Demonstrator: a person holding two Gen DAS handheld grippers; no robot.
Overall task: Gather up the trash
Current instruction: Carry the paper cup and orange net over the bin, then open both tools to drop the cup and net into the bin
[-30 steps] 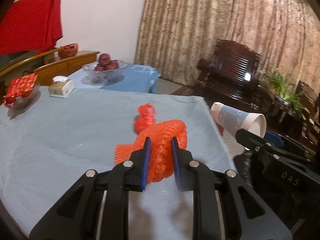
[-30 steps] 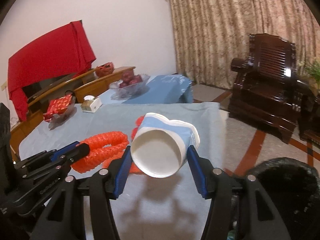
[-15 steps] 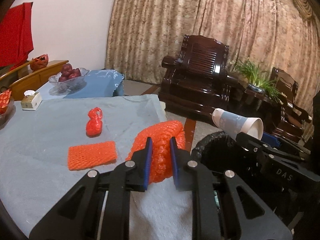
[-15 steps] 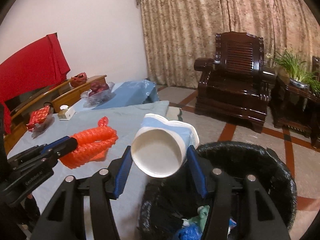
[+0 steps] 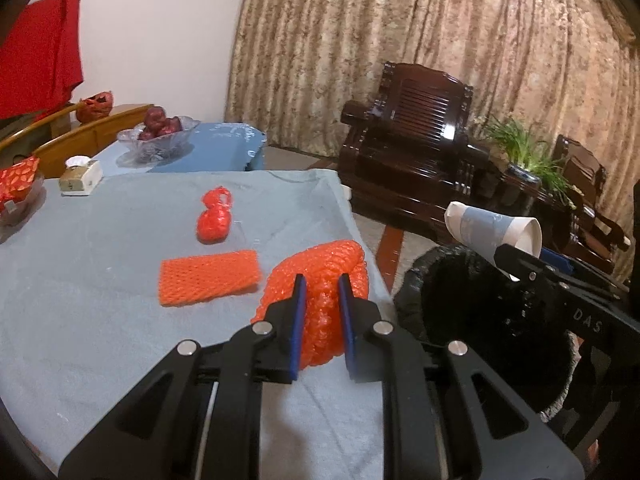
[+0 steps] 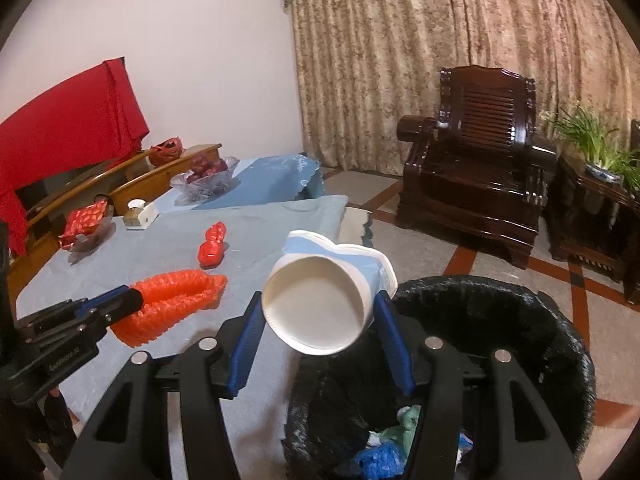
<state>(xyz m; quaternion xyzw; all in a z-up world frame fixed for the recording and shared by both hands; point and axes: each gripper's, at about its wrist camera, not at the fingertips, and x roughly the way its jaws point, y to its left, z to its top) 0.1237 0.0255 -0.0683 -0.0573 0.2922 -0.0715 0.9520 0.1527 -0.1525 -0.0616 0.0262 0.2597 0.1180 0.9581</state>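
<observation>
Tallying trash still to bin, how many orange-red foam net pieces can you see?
3: a bundle held in the left tongs, a flat piece on the table beside it, a knotted one farther back. More may be hidden.

Between our left claw's blue pads (image 5: 298,320) we see orange-red foam netting (image 5: 320,276), beyond it a flat orange net sleeve (image 5: 208,276) on the pale blue tablecloth (image 5: 80,280), and in our right claw a white-and-light-blue paper cup (image 6: 320,304) above the black-lined bin (image 6: 520,320).

A dark wooden armchair (image 6: 476,172), a potted plant (image 6: 600,148) and what looks like a fruit bowl (image 6: 204,178).
</observation>
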